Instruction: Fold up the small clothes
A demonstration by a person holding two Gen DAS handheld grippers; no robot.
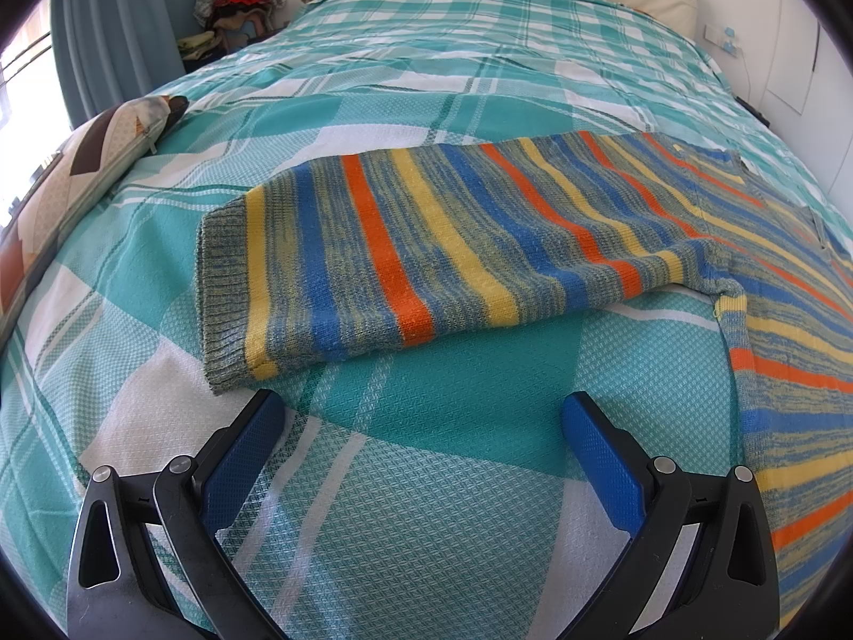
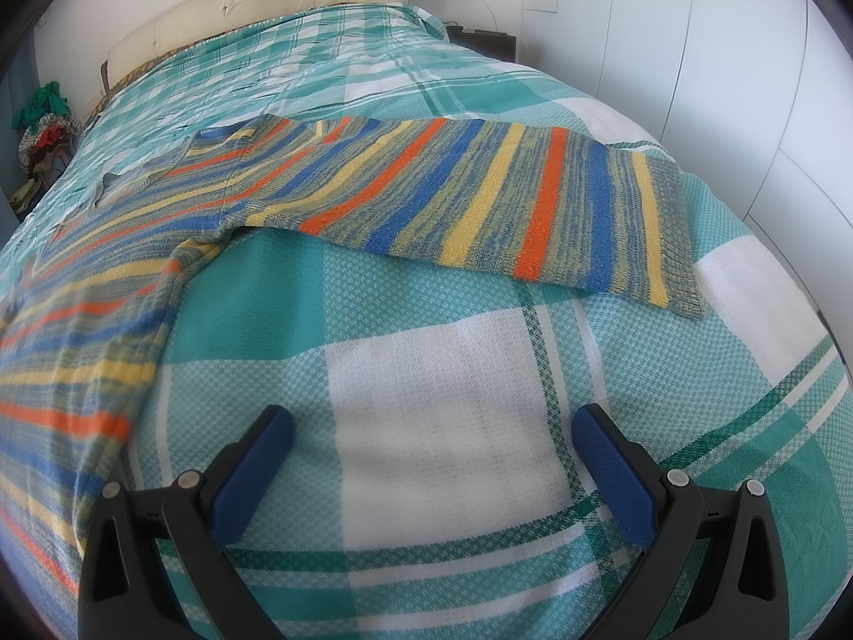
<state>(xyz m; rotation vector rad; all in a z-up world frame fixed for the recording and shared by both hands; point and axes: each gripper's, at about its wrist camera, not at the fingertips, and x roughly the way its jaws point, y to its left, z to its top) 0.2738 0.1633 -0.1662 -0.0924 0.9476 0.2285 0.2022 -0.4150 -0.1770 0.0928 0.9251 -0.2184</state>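
1. A knit striped sweater [image 1: 426, 245] in blue, orange and yellow, with ribbed grey-green cuffs, lies flat on a waffle-weave teal-and-white checked bedspread [image 1: 405, 506].
2. The left tongs [image 1: 421, 416] are spread wide and empty, just short of one sleeve's cuff.
3. The right tongs [image 2: 432, 426] are likewise spread, well short of the other sleeve.
4. The sweater's body runs past each frame's edge.

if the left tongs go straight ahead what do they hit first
Probably the sweater sleeve, near its ribbed cuff. The left tongs are open over bare bedspread just short of it; depth is unclear.
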